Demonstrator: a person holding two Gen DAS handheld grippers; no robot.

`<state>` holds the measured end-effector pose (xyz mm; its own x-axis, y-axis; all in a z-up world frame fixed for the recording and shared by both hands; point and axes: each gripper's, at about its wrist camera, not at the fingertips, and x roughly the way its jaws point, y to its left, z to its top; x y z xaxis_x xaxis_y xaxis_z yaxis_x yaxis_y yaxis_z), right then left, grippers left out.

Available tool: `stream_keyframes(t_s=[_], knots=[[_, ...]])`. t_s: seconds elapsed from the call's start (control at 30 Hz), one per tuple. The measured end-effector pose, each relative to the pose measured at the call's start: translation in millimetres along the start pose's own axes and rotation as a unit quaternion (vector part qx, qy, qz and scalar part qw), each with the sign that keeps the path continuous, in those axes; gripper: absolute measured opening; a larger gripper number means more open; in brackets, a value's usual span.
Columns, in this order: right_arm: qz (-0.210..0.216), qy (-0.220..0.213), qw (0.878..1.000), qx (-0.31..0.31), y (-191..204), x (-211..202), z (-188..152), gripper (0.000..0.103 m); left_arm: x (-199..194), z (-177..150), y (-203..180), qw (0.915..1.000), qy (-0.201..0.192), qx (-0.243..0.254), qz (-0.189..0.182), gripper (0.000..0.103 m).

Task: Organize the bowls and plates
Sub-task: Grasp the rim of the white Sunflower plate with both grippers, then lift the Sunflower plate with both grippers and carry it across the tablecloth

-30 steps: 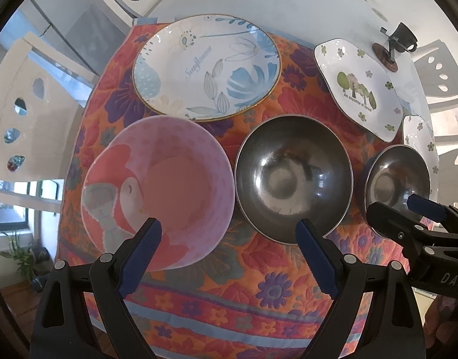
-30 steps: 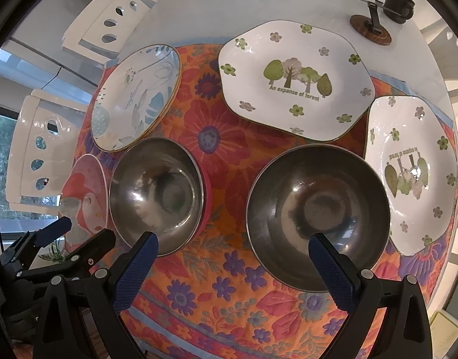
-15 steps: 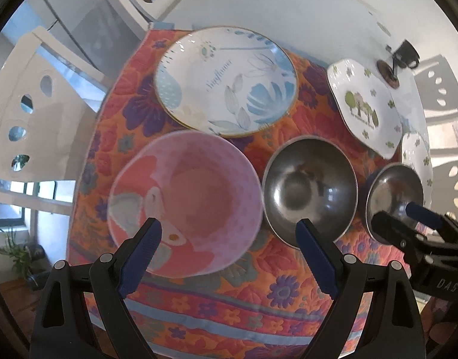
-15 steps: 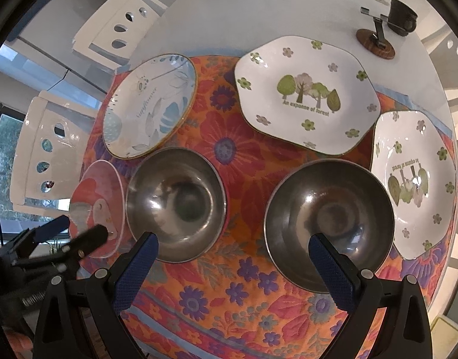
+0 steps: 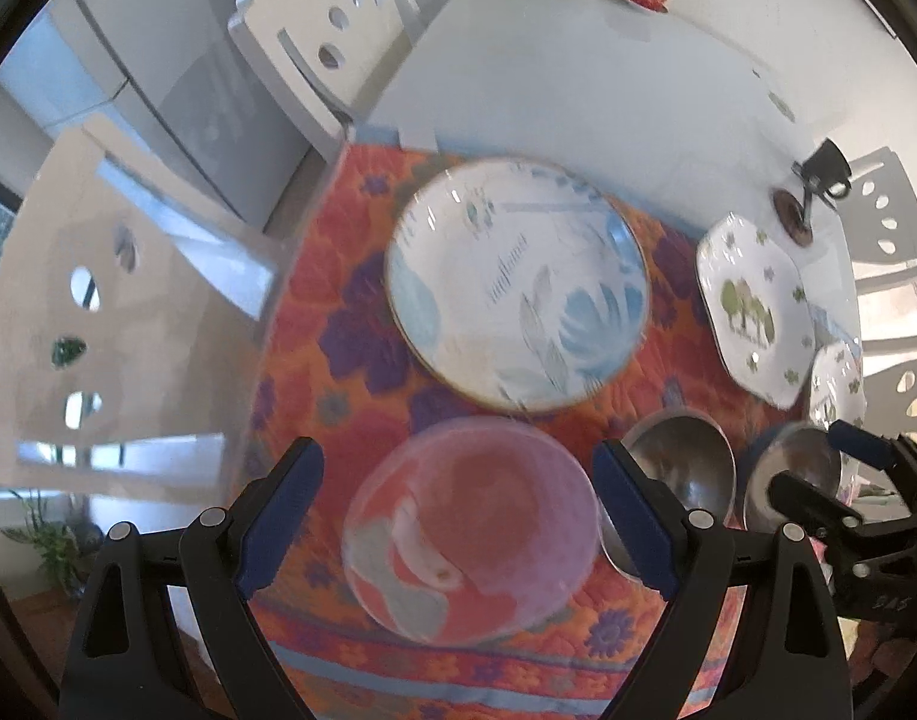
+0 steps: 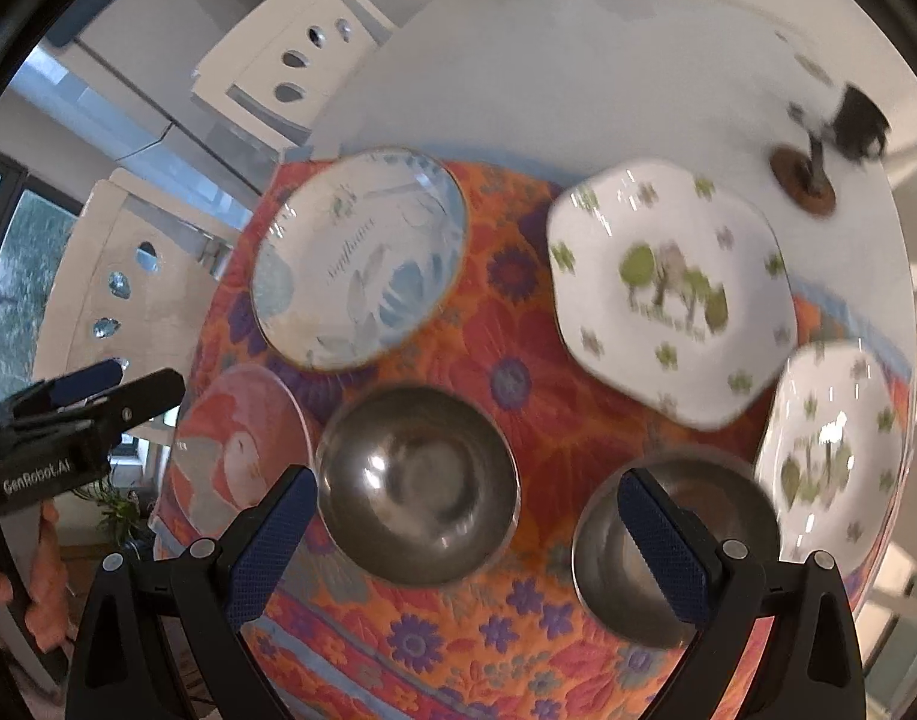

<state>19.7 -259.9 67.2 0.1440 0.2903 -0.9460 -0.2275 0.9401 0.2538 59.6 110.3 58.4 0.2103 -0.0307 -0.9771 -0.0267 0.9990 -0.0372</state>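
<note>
Pulled up and back from the dishes over the last second: more of the white tabletop (image 5: 578,96) and the chairs now in both views, everything smaller, edges smeared with motion

Left gripper (image 5: 458,516) with jaws spread wide, nothing between the blue pads, hanging over the pink bowl (image 5: 470,534) at the near left corner of the floral cloth (image 6: 518,324)

Right gripper (image 6: 467,546) likewise wide open and empty, above the two steel bowls: left steel bowl (image 6: 419,483) between its pads, right steel bowl (image 6: 677,546) partly behind the right pad

No dish shifted: blue-leaf plate (image 6: 359,258) at the far left corner of the cloth, large tree plate (image 6: 671,294) toward the far right edge, small tree plate (image 6: 833,456) at the right edge, all lying flat and apart

Probably a survey from height before a first pick; nothing stacked yet, task barely begun

Likely next: steel bowls nested, tree plates stacked
</note>
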Motion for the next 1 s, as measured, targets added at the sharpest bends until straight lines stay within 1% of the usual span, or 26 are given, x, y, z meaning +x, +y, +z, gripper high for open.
stream_keyframes(t_s=[0.07,0.1,0.13,0.2,0.27,0.3,0.33,0.37,0.43,0.47,0.53,0.57,0.6,0.63,0.67,0.7,0.73,0.77,0.8,0.9,1.0], knots=[[0.01,-0.005,1.0,-0.003,3,-5,23,0.101,-4,22,11,1.0,-0.007,0.0,0.0,0.09],[0.01,-0.01,1.0,-0.005,5,-7,33,0.101,-3,36,17,0.9999,-0.01,0.001,-0.003,0.09],[0.009,-0.017,1.0,-0.008,8,-9,46,0.101,-1,44,22,0.9999,-0.012,-0.002,-0.006,0.09],[0.012,-0.021,1.0,-0.016,13,-7,71,0.101,13,64,34,0.9998,-0.009,-0.014,-0.015,0.09],[0.024,-0.016,0.999,-0.016,18,6,94,0.101,32,72,42,0.9993,0.01,-0.027,-0.024,0.09],[0.032,-0.009,0.999,-0.013,21,17,104,0.101,48,75,46,0.9986,0.025,-0.034,-0.032,0.089],[0.036,0.0,0.999,-0.01,24,30,112,0.101,58,76,48,0.9982,0.031,-0.037,-0.037,0.089],[0.037,0.007,0.999,-0.008,27,43,118,0.099,71,75,48,0.9976,0.039,-0.038,-0.044,0.089],[0.034,0.019,0.999,-0.012,31,71,128,0.092,89,75,48,0.9966,0.048,-0.038,-0.056,0.088],[0.028,0.024,0.999,-0.012,33,84,131,0.088,98,74,48,0.9961,0.052,-0.037,-0.061,0.087],[0.015,0.032,0.999,0.001,30,106,136,0.087,118,73,47,0.9949,0.064,-0.033,-0.071,0.084],[0.015,0.036,0.999,0.012,27,114,137,0.086,123,73,47,0.9946,0.066,-0.031,-0.074,0.079],[0.023,0.04,0.999,0.021,24,123,138,0.082,130,73,46,0.9942,0.07,-0.029,-0.077,0.073],[0.035,0.045,0.998,0.027,23,131,139,0.081,135,73,46,0.9939,0.072,-0.027,-0.079,0.071],[0.035,0.05,0.998,0.027,23,138,138,0.081,139,73,46,0.9936,0.076,-0.026,-0.08,0.068],[0.026,0.057,0.998,0.024,24,146,139,0.08,144,73,46,0.9932,0.079,-0.025,-0.081,0.064],[0.02,0.061,0.998,0.022,25,149,139,0.076,149,72,45,0.9927,0.084,-0.024,-0.084,0.06],[0.018,0.065,0.997,0.023,25,154,138,0.061,152,71,45,0.9923,0.087,-0.022,-0.086,0.055],[0.022,0.07,0.997,0.028,24,159,137,0.056,156,70,43,0.9918,0.089,-0.019,-0.089,0.055],[0.024,0.073,0.996,0.041,23,168,135,0.056,161,69,37,0.9928,0.084,-0.006,-0.085,0.055],[0.011,0.072,0.997,0.029,28,169,135,0.056,160,69,27,0.9931,0.073,0.014,-0.091,0.055]])
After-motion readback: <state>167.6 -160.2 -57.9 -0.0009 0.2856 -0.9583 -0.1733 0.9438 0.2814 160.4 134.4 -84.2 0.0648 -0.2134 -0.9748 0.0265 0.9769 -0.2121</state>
